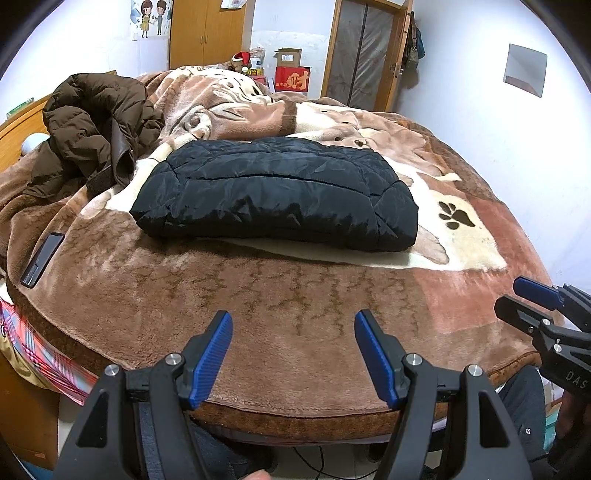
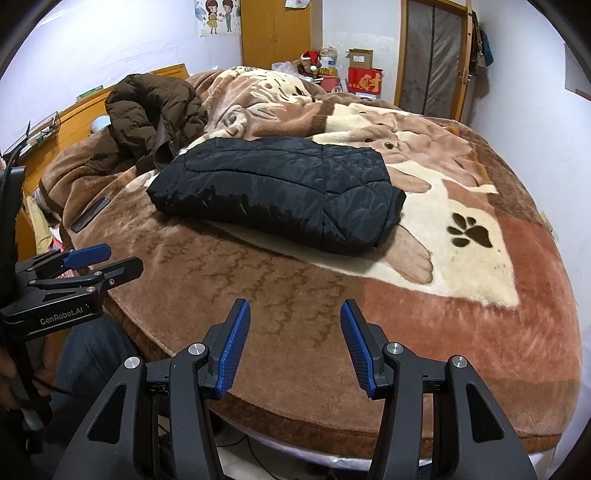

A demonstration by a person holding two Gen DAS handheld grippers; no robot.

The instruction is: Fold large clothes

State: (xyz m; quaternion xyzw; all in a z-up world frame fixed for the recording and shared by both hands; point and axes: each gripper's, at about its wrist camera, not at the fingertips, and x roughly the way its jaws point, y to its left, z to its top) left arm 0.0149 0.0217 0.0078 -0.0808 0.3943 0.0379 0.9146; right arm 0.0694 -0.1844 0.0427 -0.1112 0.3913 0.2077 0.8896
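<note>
A black quilted jacket [image 1: 277,188] lies folded into a compact rectangle in the middle of the bed; it also shows in the right wrist view [image 2: 277,192]. A brown puffer jacket [image 1: 92,122] lies crumpled at the back left, also seen in the right wrist view [image 2: 155,114]. My left gripper [image 1: 293,325] is open and empty over the bed's near edge, well short of the black jacket. My right gripper [image 2: 295,314] is open and empty, also at the near edge. Each gripper shows at the side of the other's view: the right one [image 1: 543,299], the left one [image 2: 103,258].
The bed is covered by a brown and cream plush blanket [image 1: 295,280] with a paw print [image 1: 456,216]. A dark phone [image 1: 42,254] lies on the blanket at the left. A wooden headboard [image 2: 74,114], wardrobe [image 2: 275,29], boxes [image 2: 364,79] and a door [image 2: 432,55] stand behind.
</note>
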